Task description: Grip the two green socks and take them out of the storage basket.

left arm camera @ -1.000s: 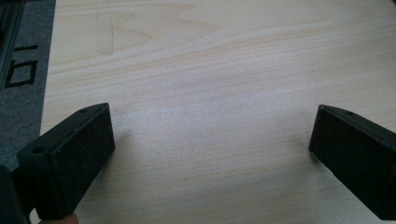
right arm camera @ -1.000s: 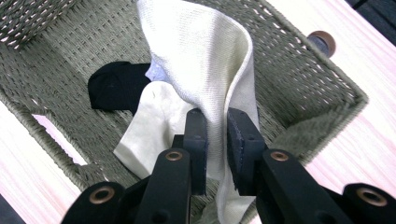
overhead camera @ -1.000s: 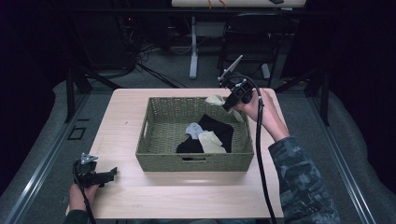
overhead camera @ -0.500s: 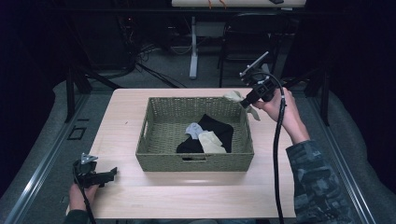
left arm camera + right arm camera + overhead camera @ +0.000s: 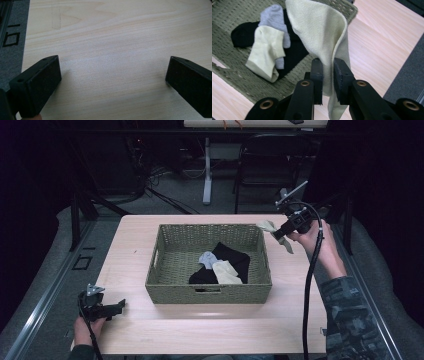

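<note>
A woven olive basket (image 5: 165,270) stands mid-table holding a black sock (image 5: 235,257), a grey sock (image 5: 206,259) and a cream sock (image 5: 226,271). My right gripper (image 5: 278,234) is in the air just past the basket's far right corner, shut on a pale yellow-green sock (image 5: 269,226) that hangs from it. In the right gripper view the pale sock (image 5: 322,37) drapes over the closed jaws, with the basket (image 5: 232,15) and its socks behind. My left gripper (image 5: 119,306) rests low over the table's front left, open, with bare wood (image 5: 112,70) between its jaws.
The light wooden table (image 5: 295,320) has bare room right of the basket and along the front edge. A cable (image 5: 310,285) trails from the right gripper down the forearm. A dark chair (image 5: 270,170) and cabling stand beyond the far edge.
My right gripper has carried the pale sock to the right, from over the basket's far right corner out beyond its rim. The left gripper has stayed put.
</note>
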